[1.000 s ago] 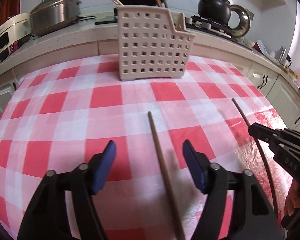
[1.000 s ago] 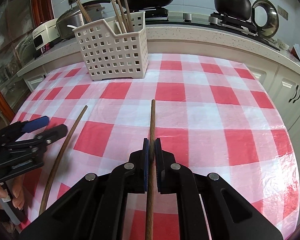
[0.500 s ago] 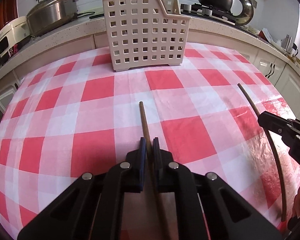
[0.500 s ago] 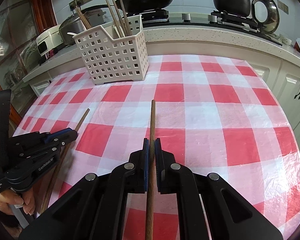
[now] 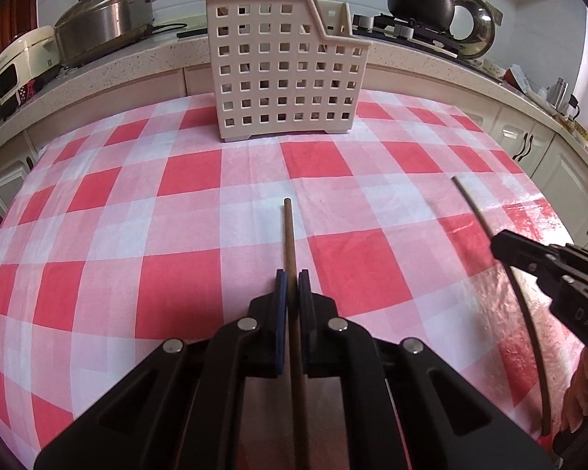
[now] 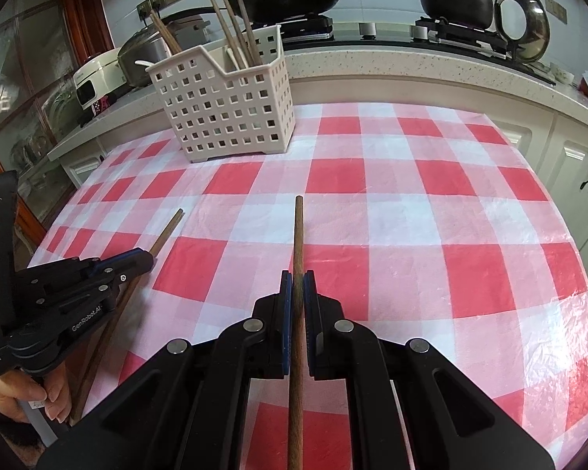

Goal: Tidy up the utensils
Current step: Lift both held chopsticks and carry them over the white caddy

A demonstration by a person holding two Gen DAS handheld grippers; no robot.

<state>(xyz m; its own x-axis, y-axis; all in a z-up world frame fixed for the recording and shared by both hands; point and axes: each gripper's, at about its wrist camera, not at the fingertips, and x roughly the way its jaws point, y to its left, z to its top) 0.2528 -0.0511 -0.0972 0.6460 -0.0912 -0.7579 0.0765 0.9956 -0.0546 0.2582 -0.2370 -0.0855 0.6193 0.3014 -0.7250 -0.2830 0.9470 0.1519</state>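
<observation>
Left gripper point(image 5: 293, 280) jaws, wide apart a second ago, now clamped on brown chopstick point(image 5: 290, 235). Checked tablecloth point(image 5: 184, 282) carries white slotted basket point(image 5: 282, 70), several chopsticks point(image 6: 235, 27) already standing inside. Right gripper point(image 6: 298, 282) jaws pinched on second chopstick point(image 6: 298, 231). Both chopsticks gripped, not yet delivered to basket.

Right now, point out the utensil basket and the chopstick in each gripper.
utensil basket point(image 5: 282, 78): left wrist view, front wall.
left gripper's chopstick point(image 5: 288, 235): left wrist view, shaft.
right gripper's chopstick point(image 6: 298, 235): right wrist view, shaft.
</observation>
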